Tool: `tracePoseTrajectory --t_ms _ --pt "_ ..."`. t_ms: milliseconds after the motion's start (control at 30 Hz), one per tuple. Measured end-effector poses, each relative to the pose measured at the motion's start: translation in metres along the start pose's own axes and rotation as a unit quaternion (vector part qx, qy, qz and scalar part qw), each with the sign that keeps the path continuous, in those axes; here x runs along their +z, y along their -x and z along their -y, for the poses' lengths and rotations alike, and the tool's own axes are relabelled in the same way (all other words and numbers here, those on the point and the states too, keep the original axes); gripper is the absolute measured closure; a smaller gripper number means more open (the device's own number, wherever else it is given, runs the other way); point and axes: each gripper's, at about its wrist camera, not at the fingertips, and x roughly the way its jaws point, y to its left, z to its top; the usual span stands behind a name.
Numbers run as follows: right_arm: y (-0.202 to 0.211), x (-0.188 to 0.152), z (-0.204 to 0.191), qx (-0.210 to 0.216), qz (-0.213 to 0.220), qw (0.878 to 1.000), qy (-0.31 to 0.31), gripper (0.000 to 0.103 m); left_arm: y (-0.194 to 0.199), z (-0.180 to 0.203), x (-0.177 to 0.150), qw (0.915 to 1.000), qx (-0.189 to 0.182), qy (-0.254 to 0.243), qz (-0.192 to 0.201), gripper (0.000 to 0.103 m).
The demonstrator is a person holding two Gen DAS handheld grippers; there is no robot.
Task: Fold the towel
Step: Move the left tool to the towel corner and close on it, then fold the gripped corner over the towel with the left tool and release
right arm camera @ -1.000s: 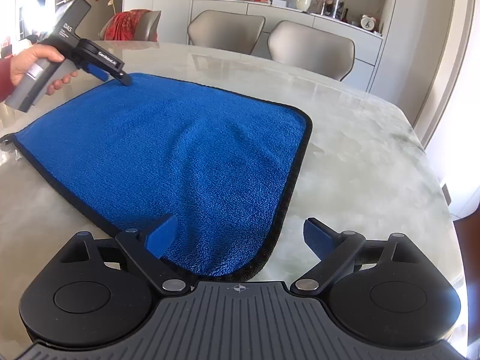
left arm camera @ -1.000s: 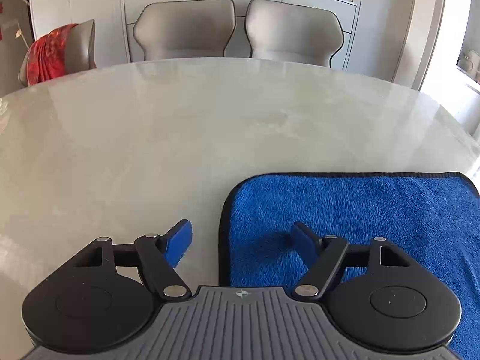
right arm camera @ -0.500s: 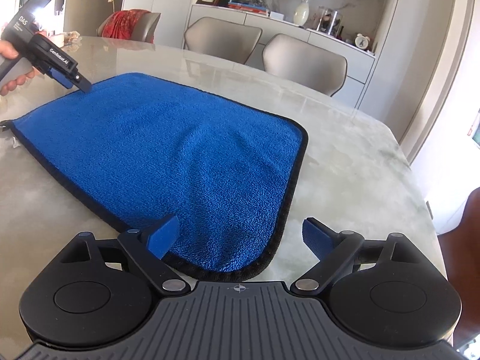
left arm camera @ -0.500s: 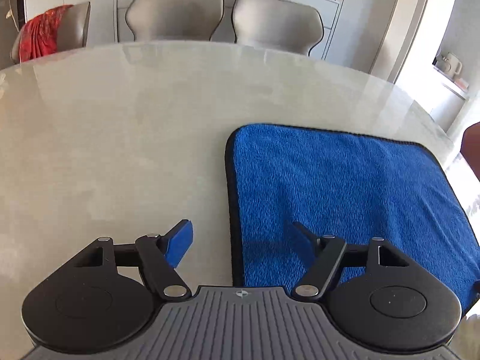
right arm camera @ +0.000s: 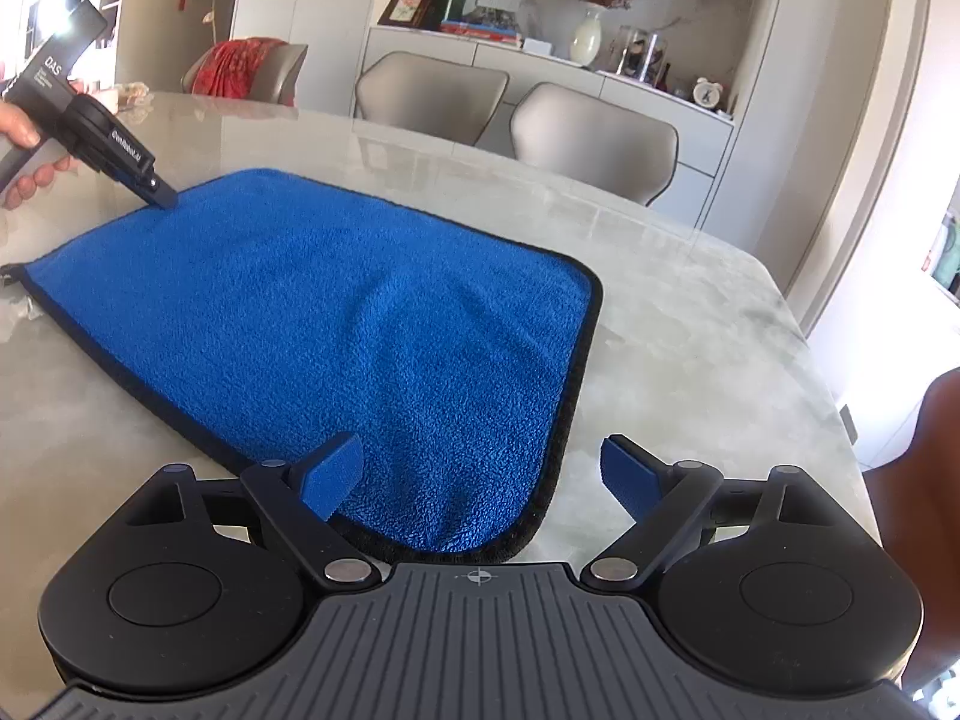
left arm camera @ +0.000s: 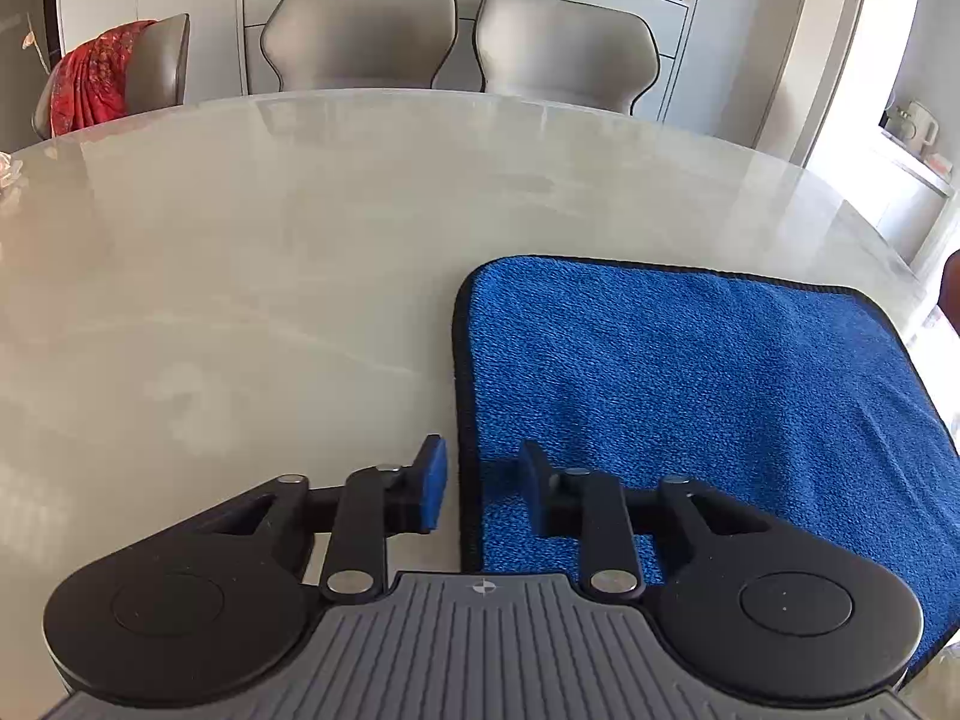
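A blue towel with a black hem lies spread flat on the pale table. My left gripper sits low over its left hem. Its jaws are closing, with the hem lying in the narrow gap between them and the pads still apart from it. In the right wrist view a hand holds that left gripper at the towel's far left edge. My right gripper straddles the near right corner. Its jaws are wide and closing slightly, one finger over cloth, one over bare table.
Two grey chairs stand behind the table's far edge, and a third chair bears a red cloth. A sideboard with a vase lines the back wall. A brown chair stands close at the right.
The left jaws have narrowed from wide to a small gap around the towel's hem. The left gripper slid back along that edge. A soft ripple now crosses the towel.
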Motion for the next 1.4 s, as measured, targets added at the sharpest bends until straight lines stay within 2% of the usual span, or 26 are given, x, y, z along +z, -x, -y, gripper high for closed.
tracePoseTrajectory --t_ms 200,400,667,833,1067,1167,1233,1333,1367,1400 --pt "0.005 -0.001 -0.002 -0.006 0.007 1.0 -0.001 0.016 0.004 -0.002 0.003 0.9995 -0.015 0.026 -0.006 0.098" --pt "0.017 -0.002 0.002 -0.003 0.025 1.0 -0.01 0.016 0.026 0.011 0.011 0.9962 -0.074 0.044 0.013 0.098" --pt "0.03 -0.007 0.003 0.004 0.041 0.999 -0.016 0.016 0.049 0.075 0.036 0.992 -0.124 0.001 0.028 0.098" --pt "0.036 -0.012 0.01 0.01 0.049 0.998 -0.029 0.016 0.051 0.136 0.051 0.9883 -0.144 -0.042 0.026 0.098" --pt "0.039 -0.019 0.025 0.023 0.059 0.996 -0.055 0.016 0.041 0.226 0.051 0.9789 -0.176 -0.104 0.008 0.099" --pt "0.039 -0.021 0.031 0.027 0.061 0.996 -0.065 0.016 0.035 0.25 0.044 0.9752 -0.186 -0.119 -0.005 0.098" --pt "0.041 -0.023 0.033 0.029 0.063 0.995 -0.072 0.016 0.035 0.257 0.04 0.9727 -0.188 -0.136 0.0 0.095" --pt "0.044 -0.025 0.037 0.033 0.067 0.995 -0.071 0.016 0.04 0.245 0.032 0.9742 -0.171 -0.147 0.013 0.093" --pt "0.045 -0.026 0.039 0.033 0.068 0.995 -0.07 0.016 0.042 0.237 0.029 0.9751 -0.165 -0.147 0.013 0.09" --pt "0.047 -0.027 0.04 0.034 0.069 0.995 -0.069 0.016 0.044 0.223 0.027 0.9766 -0.161 -0.143 0.009 0.082"
